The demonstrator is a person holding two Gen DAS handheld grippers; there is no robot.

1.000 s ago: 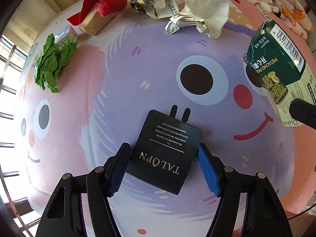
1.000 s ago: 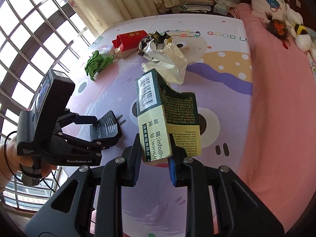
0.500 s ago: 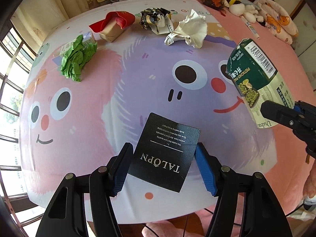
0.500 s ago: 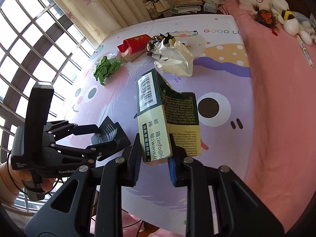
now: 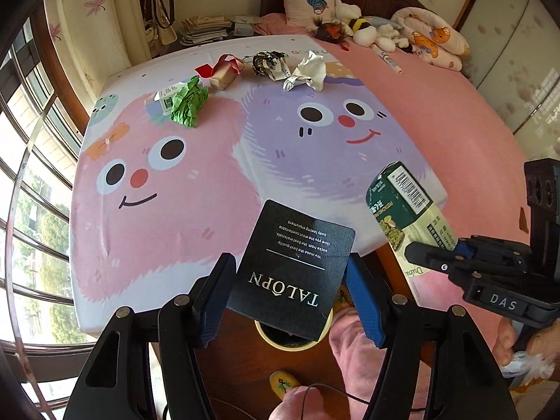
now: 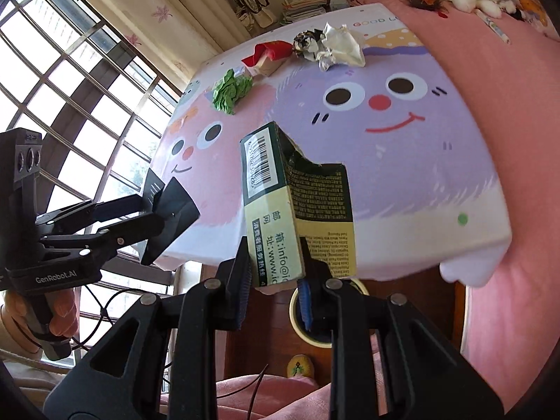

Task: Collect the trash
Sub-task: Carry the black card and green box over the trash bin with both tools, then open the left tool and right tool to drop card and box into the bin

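Note:
My left gripper (image 5: pixel 290 280) is shut on a black TALOPN card sleeve (image 5: pixel 294 266) and holds it past the bed's foot edge, above a yellow-rimmed bin (image 5: pixel 280 339) on the floor. My right gripper (image 6: pixel 274 273) is shut on a green and cream pistachio box (image 6: pixel 297 210), also off the bed, with the bin (image 6: pixel 308 336) below it. The box (image 5: pixel 406 217) and right gripper show at the right of the left wrist view. The left gripper with the sleeve (image 6: pixel 168 210) shows at the left of the right wrist view.
Trash lies at the far side of the cartoon bedsheet (image 5: pixel 196 189): green crumpled paper (image 5: pixel 187 103), a small white box (image 5: pixel 164 99), a red-ribbon box (image 5: pixel 224 70), a dark wrapper (image 5: pixel 266 63), white crumpled paper (image 5: pixel 308 71). Plush toys (image 5: pixel 367 29) sit by the pillow. Window bars stand left.
Both grippers have pulled back from over the bed to beyond its foot edge, still holding the sleeve and the box. The bin on the floor has come into view below them.

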